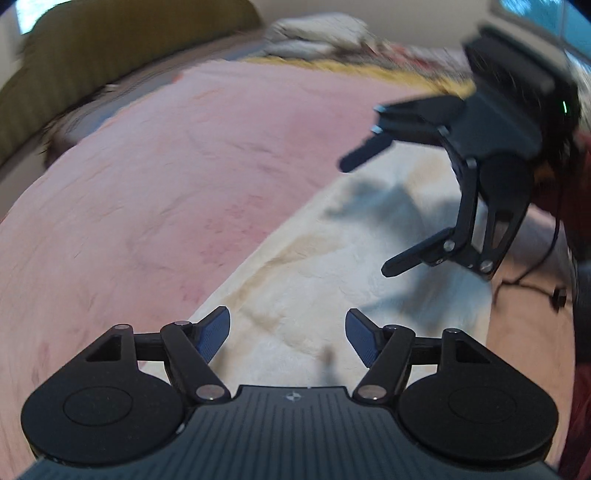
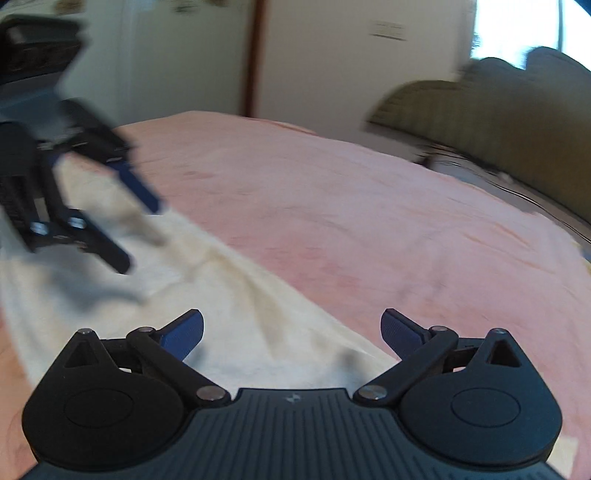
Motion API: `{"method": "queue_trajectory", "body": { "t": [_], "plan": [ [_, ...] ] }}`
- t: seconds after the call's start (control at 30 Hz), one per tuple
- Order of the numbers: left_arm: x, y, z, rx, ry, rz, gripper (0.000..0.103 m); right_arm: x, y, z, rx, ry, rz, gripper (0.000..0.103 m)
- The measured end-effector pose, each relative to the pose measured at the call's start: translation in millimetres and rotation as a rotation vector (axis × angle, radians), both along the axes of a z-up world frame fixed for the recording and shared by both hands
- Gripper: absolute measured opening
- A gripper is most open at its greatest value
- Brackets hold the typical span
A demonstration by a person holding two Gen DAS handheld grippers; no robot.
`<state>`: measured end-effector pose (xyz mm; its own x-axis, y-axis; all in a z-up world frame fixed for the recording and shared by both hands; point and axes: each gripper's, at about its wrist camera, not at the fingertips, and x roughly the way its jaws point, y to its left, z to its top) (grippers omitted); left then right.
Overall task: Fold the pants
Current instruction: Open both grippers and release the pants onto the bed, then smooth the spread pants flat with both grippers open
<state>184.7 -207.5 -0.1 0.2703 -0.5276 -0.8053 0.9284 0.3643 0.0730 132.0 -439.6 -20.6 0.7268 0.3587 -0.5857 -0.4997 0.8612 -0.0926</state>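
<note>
Cream-white pants point(image 1: 332, 258) lie flat in a long band on a pink bedspread point(image 1: 166, 184); they also show in the right wrist view point(image 2: 207, 295). My left gripper point(image 1: 287, 332) is open and empty, hovering just above the pants. My right gripper point(image 2: 291, 332) is open and empty above the pants' edge. In the left wrist view the right gripper point(image 1: 365, 218) hangs above the pants at the right, jaws wide apart. In the right wrist view the left gripper point(image 2: 140, 236) is at the left, open, blurred.
The pink bedspread point(image 2: 369, 221) covers a bed. An olive headboard or cushion point(image 1: 110, 55) stands at the bed's far side, also in the right wrist view point(image 2: 498, 122). Bedding is piled point(image 1: 317, 33) at the far end. A black cable point(image 1: 532, 273) trails at the right. White wall and door point(image 2: 258, 55) behind.
</note>
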Motion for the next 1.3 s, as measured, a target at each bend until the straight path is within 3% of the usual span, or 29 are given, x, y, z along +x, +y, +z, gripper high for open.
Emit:
{"method": "queue_trajectory", "body": {
  "t": [0.07,0.13,0.2,0.3,0.4,0.5,0.53,0.6,0.7,0.77,0.83,1.07,1.2,1.23,1.27,1.3],
  "plan": [
    [9.8,-11.5,-8.5,0.029,0.016,-0.062,0.071,13.2,-2.9,0.7,0.001,0.051,0.051,0.099],
    [17.3,-19.0,-15.9,0.05,0.012,-0.097,0.071,30.4,-6.1,2.0,-0.009,0.101,0.086,0.082],
    [22.3,-25.1,-21.2,0.073,-0.021,-0.133,0.071,45.4,-10.4,2.6,-0.012,0.143,0.134,0.058],
    [30.9,-27.2,-27.6,0.085,-0.035,-0.159,0.07,58.1,-10.6,-1.7,-0.045,0.182,0.206,0.056],
    [38.7,-27.9,-31.0,0.062,0.035,-0.188,0.07,66.0,-3.3,-8.2,-0.063,0.219,0.271,0.056],
    [41.8,-26.1,-34.9,0.073,0.047,-0.186,0.066,70.1,4.1,-10.9,-0.078,0.239,0.314,0.046],
    [44.1,-25.8,-36.6,0.082,0.056,-0.18,0.064,70.3,6.1,-12.2,-0.09,0.242,0.318,0.042],
    [47.4,-24.7,-38.9,0.081,0.067,-0.162,0.059,72.9,8.5,-14.0,-0.097,0.247,0.317,0.025],
    [47.8,-24.5,-38.7,0.076,0.04,-0.129,0.038,69.8,12.0,-11.9,-0.109,0.228,0.31,0.012],
    [46.6,-25.3,-38.7,0.063,-0.011,-0.102,0.008,63.0,14.9,-10.9,-0.136,0.198,0.3,0.009],
    [41.6,-22.9,-38.1,0.052,-0.059,-0.078,0.001,54.3,19.6,-8.7,-0.169,0.166,0.29,0.007],
    [34.1,-23.8,-41.6,0.024,-0.122,-0.004,0.001,57.5,31.9,-9.1,-0.23,0.034,0.174,0.001],
    [34.4,-22.8,-38.5,0.019,-0.161,0.087,0.0,72.4,22.7,-7.8,-0.191,-0.006,0.033,0.001],
    [34.0,-19.7,-35.3,0.011,-0.139,0.118,0.003,73.4,18.9,-6.0,-0.176,-0.003,-0.021,0.002],
    [30.5,-14.0,-31.8,-0.011,-0.135,0.157,0.018,68.9,18.0,-3.5,-0.176,-0.009,-0.072,0.003],
    [24.2,-7.8,-28.5,-0.031,-0.134,0.185,0.019,61.5,18.2,-0.6,-0.177,-0.013,-0.117,0.006]
  ]
}}
